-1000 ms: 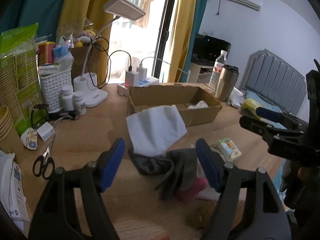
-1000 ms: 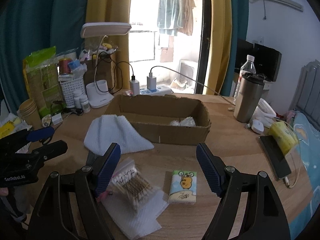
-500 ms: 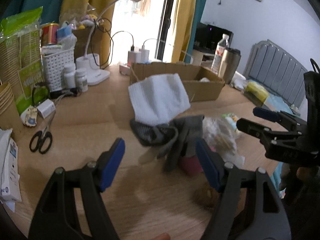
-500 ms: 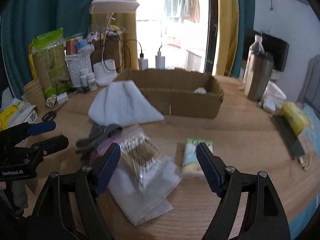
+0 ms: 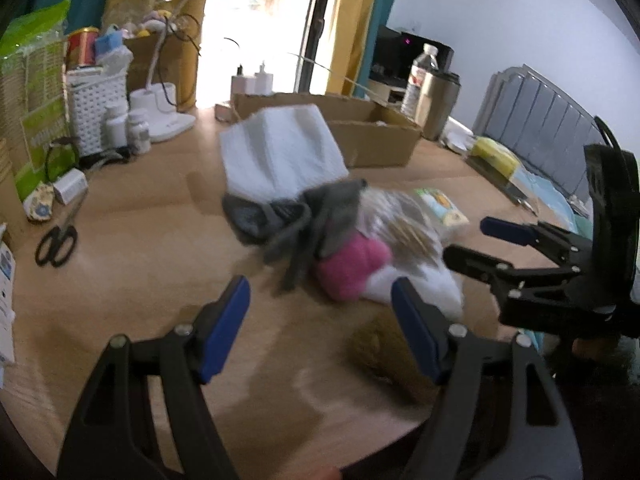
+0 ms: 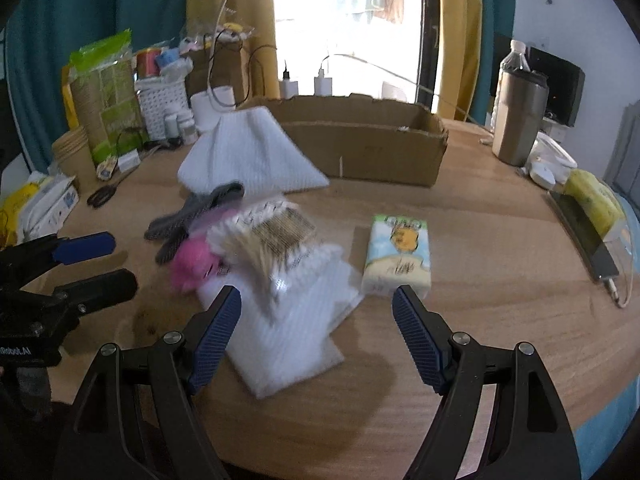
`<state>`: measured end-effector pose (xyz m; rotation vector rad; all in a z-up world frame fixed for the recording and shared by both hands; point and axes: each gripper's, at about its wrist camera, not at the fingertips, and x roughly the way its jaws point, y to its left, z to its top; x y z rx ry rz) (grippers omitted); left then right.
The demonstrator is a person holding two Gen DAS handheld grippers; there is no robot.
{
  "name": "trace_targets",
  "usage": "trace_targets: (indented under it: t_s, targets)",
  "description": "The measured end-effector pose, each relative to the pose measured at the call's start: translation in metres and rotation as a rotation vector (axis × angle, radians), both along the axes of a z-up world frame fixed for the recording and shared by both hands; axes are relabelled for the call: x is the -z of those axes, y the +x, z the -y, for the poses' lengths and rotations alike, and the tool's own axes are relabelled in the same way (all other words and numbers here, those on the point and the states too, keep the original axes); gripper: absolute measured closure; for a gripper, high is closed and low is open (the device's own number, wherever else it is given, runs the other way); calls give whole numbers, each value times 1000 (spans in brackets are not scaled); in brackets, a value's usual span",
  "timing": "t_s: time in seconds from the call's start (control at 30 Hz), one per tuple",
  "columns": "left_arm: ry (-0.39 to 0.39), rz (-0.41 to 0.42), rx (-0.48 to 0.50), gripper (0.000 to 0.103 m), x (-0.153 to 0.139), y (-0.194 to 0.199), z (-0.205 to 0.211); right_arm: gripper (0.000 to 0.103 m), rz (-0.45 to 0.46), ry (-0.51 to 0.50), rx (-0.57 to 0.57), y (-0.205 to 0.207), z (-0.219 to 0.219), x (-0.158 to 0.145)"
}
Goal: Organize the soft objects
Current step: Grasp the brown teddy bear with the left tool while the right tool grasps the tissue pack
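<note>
Left claw (image 5: pixel 320 312) spread wide, nothing between blue pads, poised over wooden table (image 5: pixel 132 248) just short of pink soft item (image 5: pixel 352 264). Right claw (image 6: pixel 316 320) likewise wide apart and empty, above folded white cloth (image 6: pixel 288 344). Soft heap mid-table: grey glove (image 5: pixel 280 220), cotton-swab bag (image 6: pixel 264 240), white towel (image 6: pixel 248 156) leaning against cardboard box (image 6: pixel 372 144). Tissue pack (image 6: pixel 398 256) lies just right of heap.

Each gripper (image 5: pixel 320 320) (image 6: pixel 316 320) has 2 black plastic arms, ribbed blue pads and silver screws.
</note>
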<state>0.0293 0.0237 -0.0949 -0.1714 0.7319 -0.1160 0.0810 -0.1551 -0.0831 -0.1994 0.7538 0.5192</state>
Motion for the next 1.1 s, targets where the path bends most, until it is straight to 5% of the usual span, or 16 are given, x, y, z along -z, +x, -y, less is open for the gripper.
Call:
trace_targets:
  t_s: [0.63, 0.9, 1.1]
  targets:
    - [28, -104, 123, 30, 22, 2, 48, 22, 9, -4, 42, 3, 19, -2]
    - [-47, -93, 177, 65, 24, -2, 45, 22, 26, -18, 50, 19, 21, -4]
    - [-89, -59, 155, 70, 16, -6, 32, 22, 13, -8, 88, 38, 27, 2]
